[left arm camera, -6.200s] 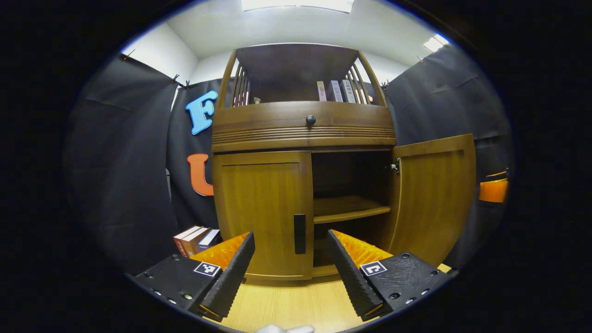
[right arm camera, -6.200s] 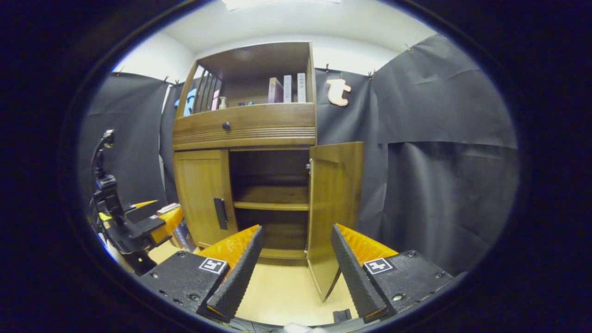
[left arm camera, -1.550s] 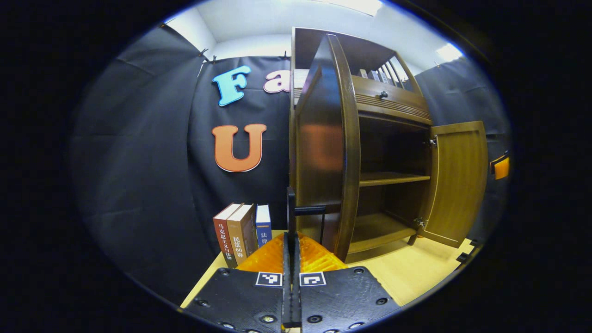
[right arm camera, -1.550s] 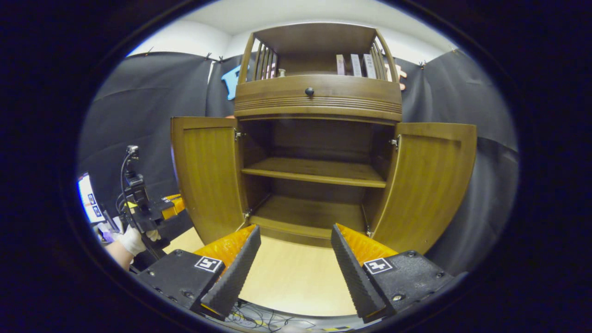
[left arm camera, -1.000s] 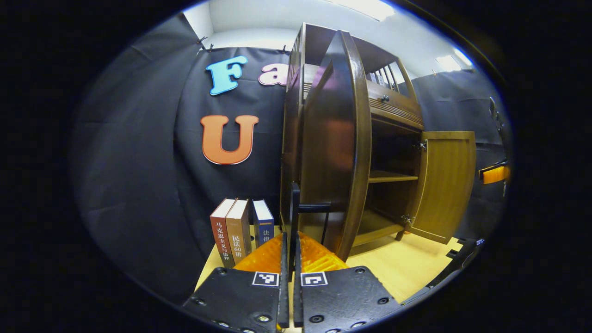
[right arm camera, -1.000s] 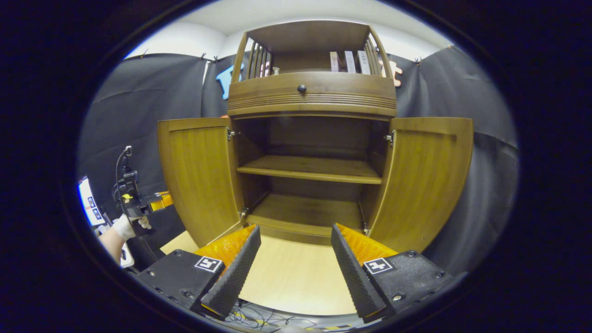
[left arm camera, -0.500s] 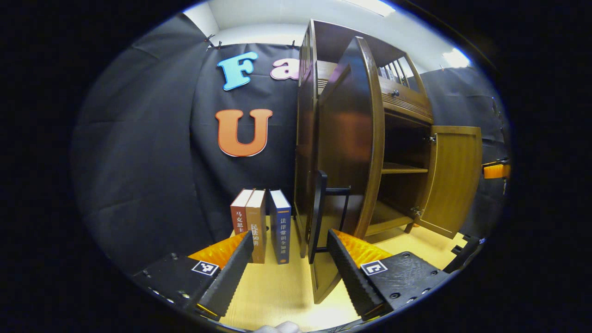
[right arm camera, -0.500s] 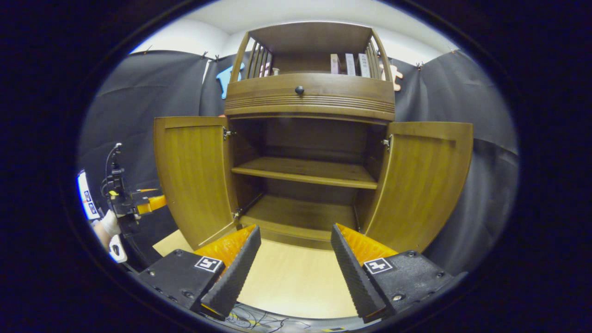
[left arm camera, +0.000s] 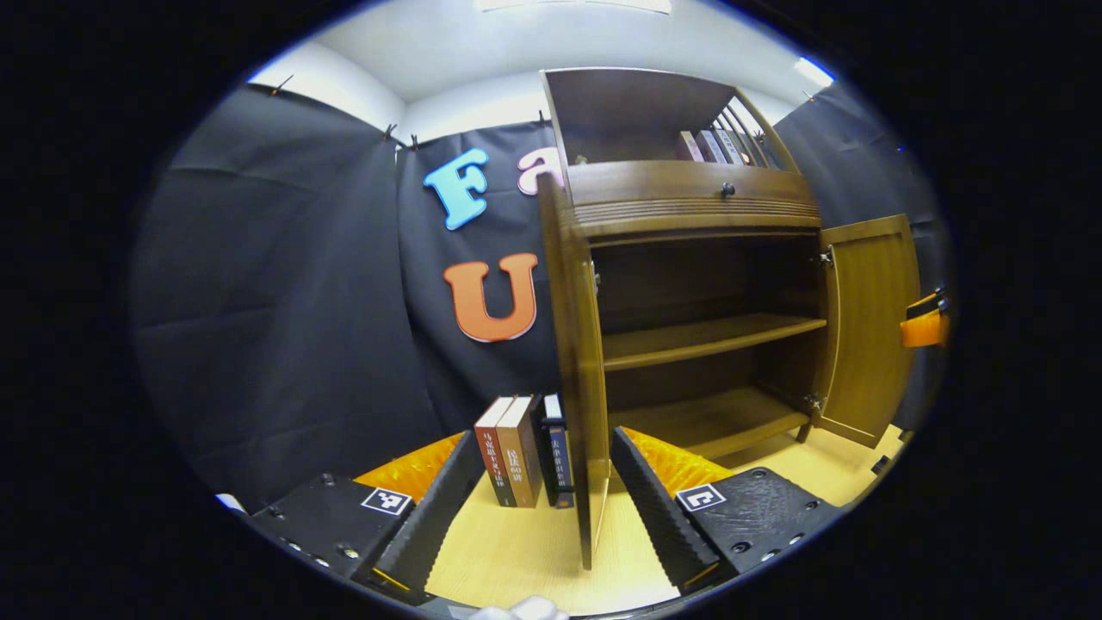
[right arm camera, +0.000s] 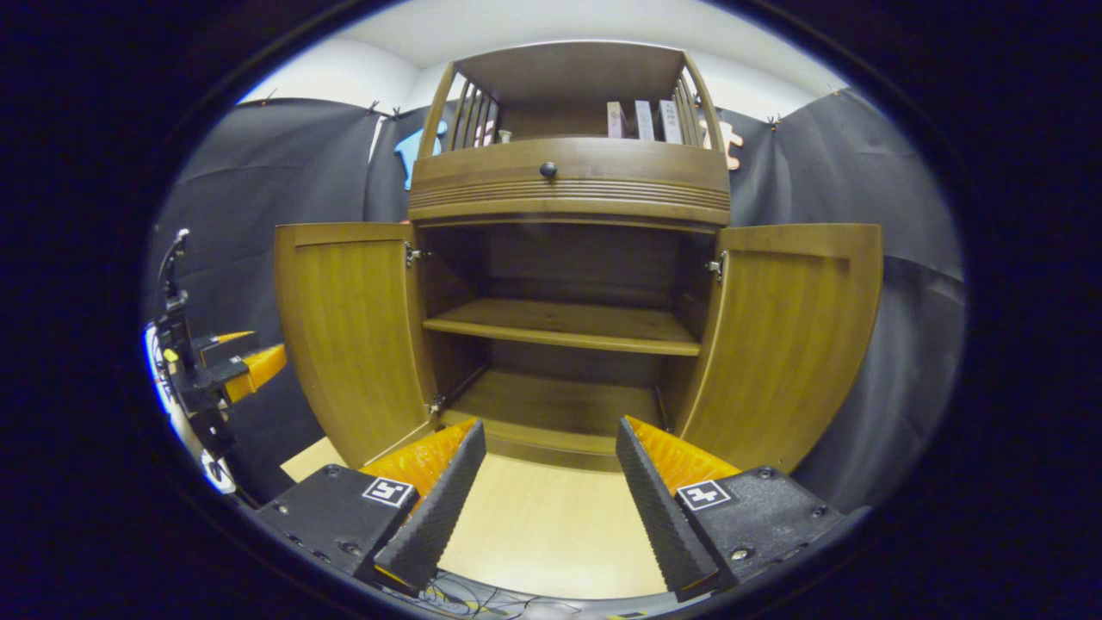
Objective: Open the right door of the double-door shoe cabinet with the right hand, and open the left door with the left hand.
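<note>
The wooden shoe cabinet (right arm camera: 568, 181) stands ahead with both lower doors swung wide. In the right gripper view its left door (right arm camera: 349, 336) and right door (right arm camera: 792, 344) flank the two bare shelves. My right gripper (right arm camera: 551, 430) hangs open before the cabinet's foot, holding nothing. In the left gripper view the left door (left arm camera: 585, 362) is seen edge-on, and the right door (left arm camera: 869, 327) stands open beyond it. My left gripper (left arm camera: 542, 439) is open, with the door's edge showing in the gap close to its right-hand finger (left arm camera: 654, 508). The left gripper (right arm camera: 224, 366) also shows at the far left.
Three books (left arm camera: 516, 452) stand on the pale wooden floor (right arm camera: 534, 525) beside the cabinet's left side. More books (right arm camera: 637, 120) stand on the top shelf above a drawer with a dark knob (right arm camera: 547, 170). Black cloth walls close in on both sides.
My left gripper has opened and let go of the left door's handle, then turned towards the cabinet's inside. The left door stays wide open. The right gripper has barely moved.
</note>
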The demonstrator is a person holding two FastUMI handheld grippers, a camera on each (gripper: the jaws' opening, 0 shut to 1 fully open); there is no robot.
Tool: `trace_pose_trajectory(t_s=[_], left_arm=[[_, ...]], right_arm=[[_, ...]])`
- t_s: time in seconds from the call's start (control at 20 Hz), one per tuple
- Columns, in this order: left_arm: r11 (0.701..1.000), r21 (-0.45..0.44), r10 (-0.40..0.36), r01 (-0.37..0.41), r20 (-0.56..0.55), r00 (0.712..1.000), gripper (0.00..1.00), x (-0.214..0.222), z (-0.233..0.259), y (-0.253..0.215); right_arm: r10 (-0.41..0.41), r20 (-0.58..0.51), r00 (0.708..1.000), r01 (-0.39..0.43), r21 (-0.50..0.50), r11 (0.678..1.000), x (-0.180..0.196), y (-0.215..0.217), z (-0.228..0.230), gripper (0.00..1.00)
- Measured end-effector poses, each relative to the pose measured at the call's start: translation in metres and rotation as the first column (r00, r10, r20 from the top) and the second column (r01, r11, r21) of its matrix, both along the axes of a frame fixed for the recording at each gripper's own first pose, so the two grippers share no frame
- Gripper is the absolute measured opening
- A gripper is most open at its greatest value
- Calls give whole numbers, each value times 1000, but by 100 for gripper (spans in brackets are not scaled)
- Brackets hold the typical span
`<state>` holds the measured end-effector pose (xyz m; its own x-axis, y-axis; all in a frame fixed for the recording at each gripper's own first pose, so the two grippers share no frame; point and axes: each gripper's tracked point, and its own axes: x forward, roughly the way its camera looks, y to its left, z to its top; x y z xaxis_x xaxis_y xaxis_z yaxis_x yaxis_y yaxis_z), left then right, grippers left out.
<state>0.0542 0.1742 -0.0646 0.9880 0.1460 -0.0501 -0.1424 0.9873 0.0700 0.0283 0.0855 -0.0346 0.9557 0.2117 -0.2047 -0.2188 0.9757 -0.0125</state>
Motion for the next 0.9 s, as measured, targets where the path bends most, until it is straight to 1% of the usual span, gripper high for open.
trace_pose_trajectory(t_s=[0.1,0.2,0.3,0.4,0.45,0.5,0.55,0.6,0.8,0.85,0.9], left_arm=[[999,-30,-12,12,19,1000,96,2,16,-26],[996,-79,-34,37,31,999,96,8,26,-51],[993,-104,-50,54,41,998,96,14,37,-75],[994,-93,-57,61,46,997,96,17,44,-98],[992,-95,-82,86,51,995,100,19,46,-114],[989,-96,-113,117,49,992,100,21,47,-130],[986,-90,-137,140,45,990,96,22,46,-144],[985,-77,-152,155,42,988,96,22,46,-155],[974,-68,-216,217,22,976,96,20,38,-186],[973,-65,-222,223,21,975,100,21,39,-189],[972,-62,-224,225,26,974,100,20,41,-190]], right_arm=[[-19,6,1000,19,8,1000,7,-4,2,96],[-45,14,999,45,12,999,6,-11,4,96],[-80,25,997,79,19,997,5,-25,6,96],[-116,37,993,115,30,993,4,-38,10,96],[-133,44,990,131,39,991,4,-44,12,96],[-148,47,988,146,44,988,3,-49,13,96],[-163,50,985,160,45,986,3,-55,13,96],[-179,53,982,177,45,983,2,-61,12,96],[-226,42,973,223,52,973,2,-80,7,96],[-233,42,972,231,54,971,2,-84,7,96],[-242,41,969,239,57,969,2,-87,7,100]])
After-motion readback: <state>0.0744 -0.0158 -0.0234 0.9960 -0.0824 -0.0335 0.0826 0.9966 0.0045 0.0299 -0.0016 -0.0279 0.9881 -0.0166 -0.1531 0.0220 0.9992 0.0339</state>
